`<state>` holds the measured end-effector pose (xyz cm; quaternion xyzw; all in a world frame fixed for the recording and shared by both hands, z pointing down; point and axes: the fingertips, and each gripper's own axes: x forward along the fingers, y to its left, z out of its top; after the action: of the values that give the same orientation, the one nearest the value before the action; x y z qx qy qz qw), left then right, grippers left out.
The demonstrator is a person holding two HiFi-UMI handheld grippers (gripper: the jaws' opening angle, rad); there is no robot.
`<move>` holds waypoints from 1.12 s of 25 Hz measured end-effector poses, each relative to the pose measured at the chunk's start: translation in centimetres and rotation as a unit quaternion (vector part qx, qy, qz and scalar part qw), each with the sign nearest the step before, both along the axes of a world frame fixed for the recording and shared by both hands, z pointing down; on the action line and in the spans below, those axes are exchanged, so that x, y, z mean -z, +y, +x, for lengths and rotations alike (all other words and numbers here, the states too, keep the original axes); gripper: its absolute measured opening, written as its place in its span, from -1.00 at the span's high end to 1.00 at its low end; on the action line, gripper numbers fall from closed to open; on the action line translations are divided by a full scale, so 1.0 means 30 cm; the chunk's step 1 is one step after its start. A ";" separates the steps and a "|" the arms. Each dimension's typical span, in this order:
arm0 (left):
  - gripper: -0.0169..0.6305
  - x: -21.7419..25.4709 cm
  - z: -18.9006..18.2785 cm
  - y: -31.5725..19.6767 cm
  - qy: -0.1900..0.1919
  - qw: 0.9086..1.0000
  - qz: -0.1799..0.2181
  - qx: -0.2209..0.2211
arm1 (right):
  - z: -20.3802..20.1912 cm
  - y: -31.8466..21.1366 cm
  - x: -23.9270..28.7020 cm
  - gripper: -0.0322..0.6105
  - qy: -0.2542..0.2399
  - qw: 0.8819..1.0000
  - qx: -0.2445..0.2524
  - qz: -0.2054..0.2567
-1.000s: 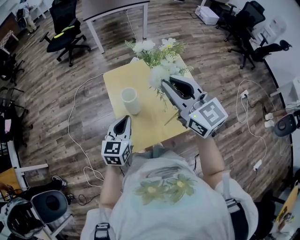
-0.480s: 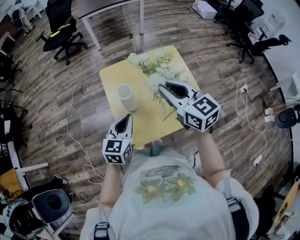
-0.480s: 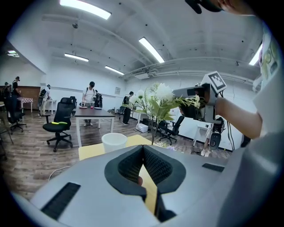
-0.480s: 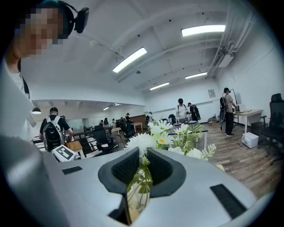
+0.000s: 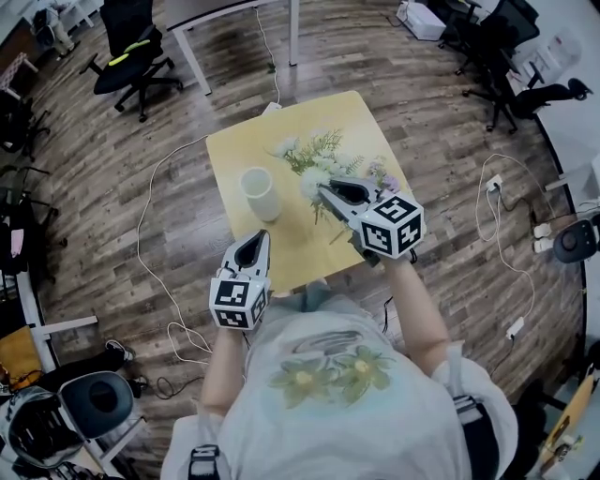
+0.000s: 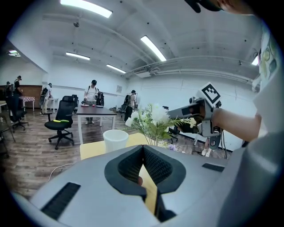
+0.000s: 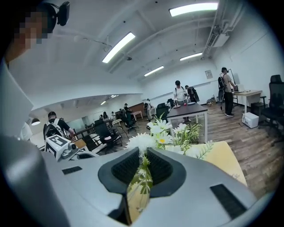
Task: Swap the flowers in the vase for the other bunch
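A white vase [image 5: 260, 192] stands empty on the left part of the small yellow table [image 5: 246, 148]. My right gripper [image 5: 328, 190] is shut on the stems of a white-and-green flower bunch [image 5: 309, 161], held low over the table's middle, right of the vase. The right gripper view shows the stems pinched between the jaws [image 7: 142, 153], with the blooms [image 7: 162, 131] just beyond. A second bunch with purple blooms [image 5: 383, 174] lies on the table's right side. My left gripper [image 5: 251, 246] is shut and empty at the table's near edge, below the vase [image 6: 115, 139].
Wooden floor surrounds the table. Cables [image 5: 155, 244] trail on the floor to the left, and a power strip [image 5: 489, 186] lies to the right. A grey desk [image 5: 225, 23] and office chairs [image 5: 127, 66] stand at the back. People stand at distant desks [image 6: 91, 99].
My right gripper has come down toward the table with the white-and-green bunch, and its marker cube has rolled. The left gripper has hardly moved.
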<state>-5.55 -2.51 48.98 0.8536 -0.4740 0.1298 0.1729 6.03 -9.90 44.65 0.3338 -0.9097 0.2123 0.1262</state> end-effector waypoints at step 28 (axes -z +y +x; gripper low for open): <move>0.89 -0.085 -0.108 -0.244 -0.007 0.997 -0.030 0.072 | -0.040 -0.421 -0.420 0.67 -0.020 0.992 -0.023 -0.122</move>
<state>-8.78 -9.84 51.52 0.8104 -0.5316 0.1376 0.2040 4.83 -22.52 57.25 0.3323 -0.8713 0.3317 0.1426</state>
